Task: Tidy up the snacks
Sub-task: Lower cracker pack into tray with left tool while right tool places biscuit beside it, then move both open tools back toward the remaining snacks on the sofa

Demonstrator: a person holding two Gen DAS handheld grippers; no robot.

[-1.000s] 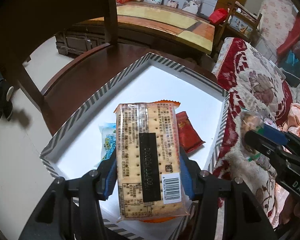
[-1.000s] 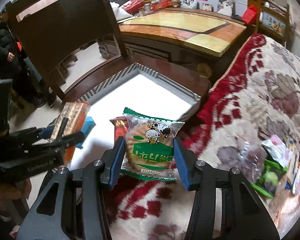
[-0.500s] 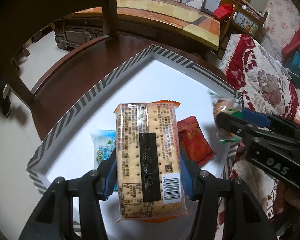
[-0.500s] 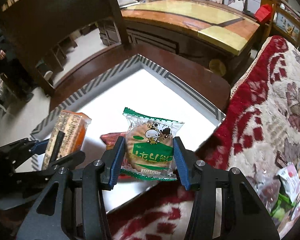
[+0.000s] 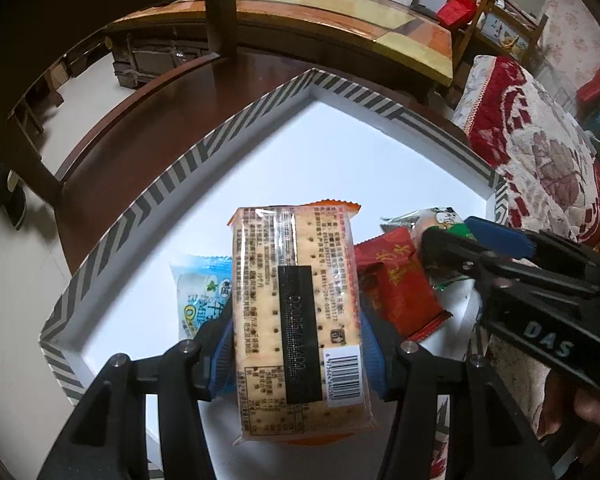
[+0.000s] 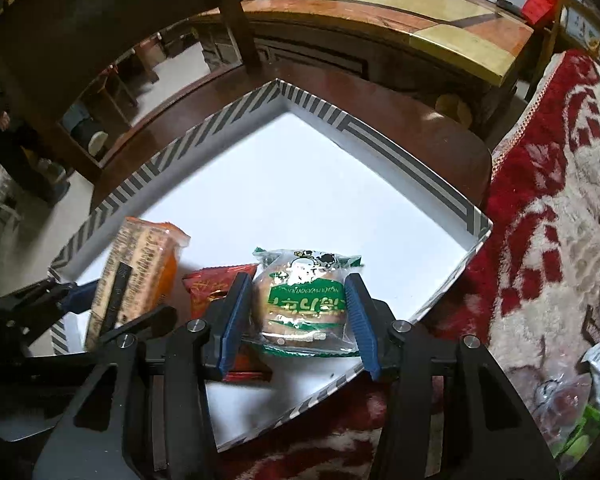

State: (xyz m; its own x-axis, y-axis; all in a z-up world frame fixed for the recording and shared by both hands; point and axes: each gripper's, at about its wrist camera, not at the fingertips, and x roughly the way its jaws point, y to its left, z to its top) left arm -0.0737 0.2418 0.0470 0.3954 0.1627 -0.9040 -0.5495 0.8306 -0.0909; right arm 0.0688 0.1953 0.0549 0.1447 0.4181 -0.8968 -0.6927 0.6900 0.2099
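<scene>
My left gripper [image 5: 296,354] is shut on a long cracker pack [image 5: 298,312] and holds it over the near corner of the white box [image 5: 320,152] with a striped rim. My right gripper [image 6: 298,320] is shut on a green-labelled biscuit packet [image 6: 306,300] and holds it low inside the same box [image 6: 300,188]. A red snack packet [image 5: 396,284] and a pale blue packet [image 5: 198,296] lie on the box floor under the two grippers. The right gripper [image 5: 452,240] shows in the left wrist view; the cracker pack [image 6: 140,276] shows in the right wrist view.
The box sits on a dark wooden chair seat [image 5: 140,128] with a chair back post [image 5: 220,8]. A red floral blanket [image 6: 552,208] lies to the right, with more snack packets [image 6: 588,396] on it. A wooden table [image 6: 400,20] stands behind.
My right gripper has carried the green biscuit packet left from above the blanket to over the box, beside the red packet. My left gripper has moved a little further over the box.
</scene>
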